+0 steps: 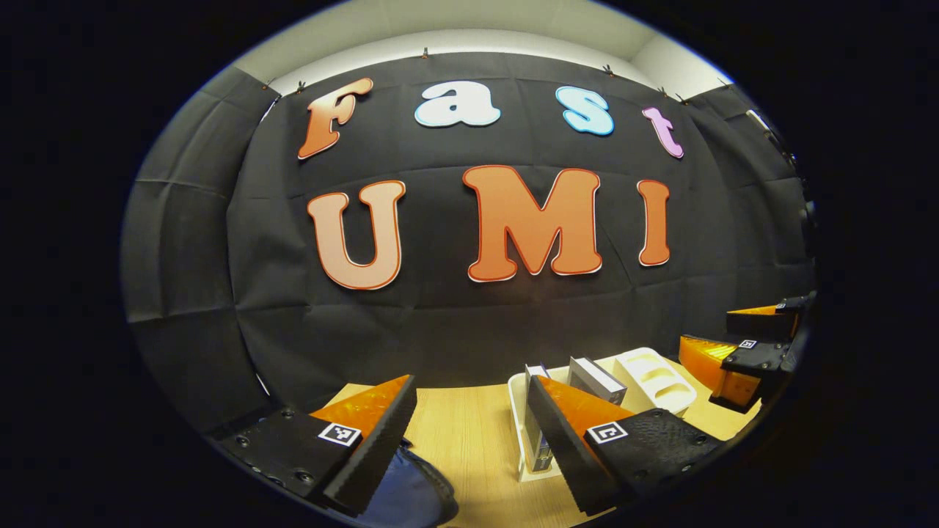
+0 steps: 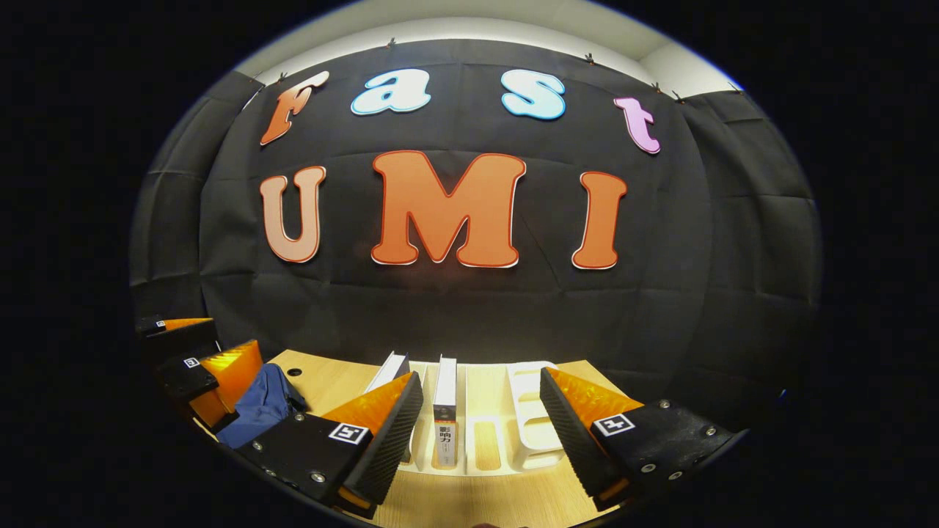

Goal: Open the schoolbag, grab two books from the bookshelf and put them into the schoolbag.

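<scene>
Both grippers are held level, fingers spread, nothing grasped: left gripper (image 1: 472,411), right gripper (image 2: 482,407). Two books (image 2: 444,411) are seen upright in the bookshelf (image 2: 532,422) between the right fingers; schoolbag (image 2: 260,403) is seen beyond its left finger

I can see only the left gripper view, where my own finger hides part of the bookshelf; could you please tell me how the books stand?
Observer: In the right gripper view, the upright book stands spine-forward in the white bookshelf, with the second book to its left.
Operator: Thank you. Is the right gripper ready for them?
Observer: The right gripper is open; the upright book shows between its fingers, and they do not touch it.
</scene>
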Action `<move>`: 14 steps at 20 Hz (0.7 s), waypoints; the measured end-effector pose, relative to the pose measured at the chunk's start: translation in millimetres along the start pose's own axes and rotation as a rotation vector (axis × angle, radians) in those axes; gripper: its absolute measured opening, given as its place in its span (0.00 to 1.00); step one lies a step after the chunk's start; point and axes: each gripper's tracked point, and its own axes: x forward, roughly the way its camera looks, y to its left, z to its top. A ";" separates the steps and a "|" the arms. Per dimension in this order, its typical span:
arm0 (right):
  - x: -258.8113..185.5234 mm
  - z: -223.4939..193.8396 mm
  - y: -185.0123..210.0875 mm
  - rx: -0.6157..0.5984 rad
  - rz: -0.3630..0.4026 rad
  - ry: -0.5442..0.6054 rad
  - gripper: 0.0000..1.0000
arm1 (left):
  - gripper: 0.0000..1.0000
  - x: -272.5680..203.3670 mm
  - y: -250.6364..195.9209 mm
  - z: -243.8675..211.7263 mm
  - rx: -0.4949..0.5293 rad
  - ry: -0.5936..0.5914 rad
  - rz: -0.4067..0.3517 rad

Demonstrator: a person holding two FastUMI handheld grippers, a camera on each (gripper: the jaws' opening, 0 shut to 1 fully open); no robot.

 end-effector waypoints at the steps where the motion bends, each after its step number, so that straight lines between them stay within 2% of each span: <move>1: -0.1 -0.1 1.5 -0.001 0.003 0.000 0.95 | 0.96 -0.4 1.5 -0.3 0.004 0.004 0.002; 6: 3.7 -2.4 9.3 -0.002 0.025 0.003 0.95 | 0.96 -1.6 3.0 -16.0 -0.006 0.060 -0.010; 14: 8.5 -15.7 19.2 -0.002 0.069 0.030 0.95 | 0.96 -14.3 6.4 -47.8 0.042 0.157 0.002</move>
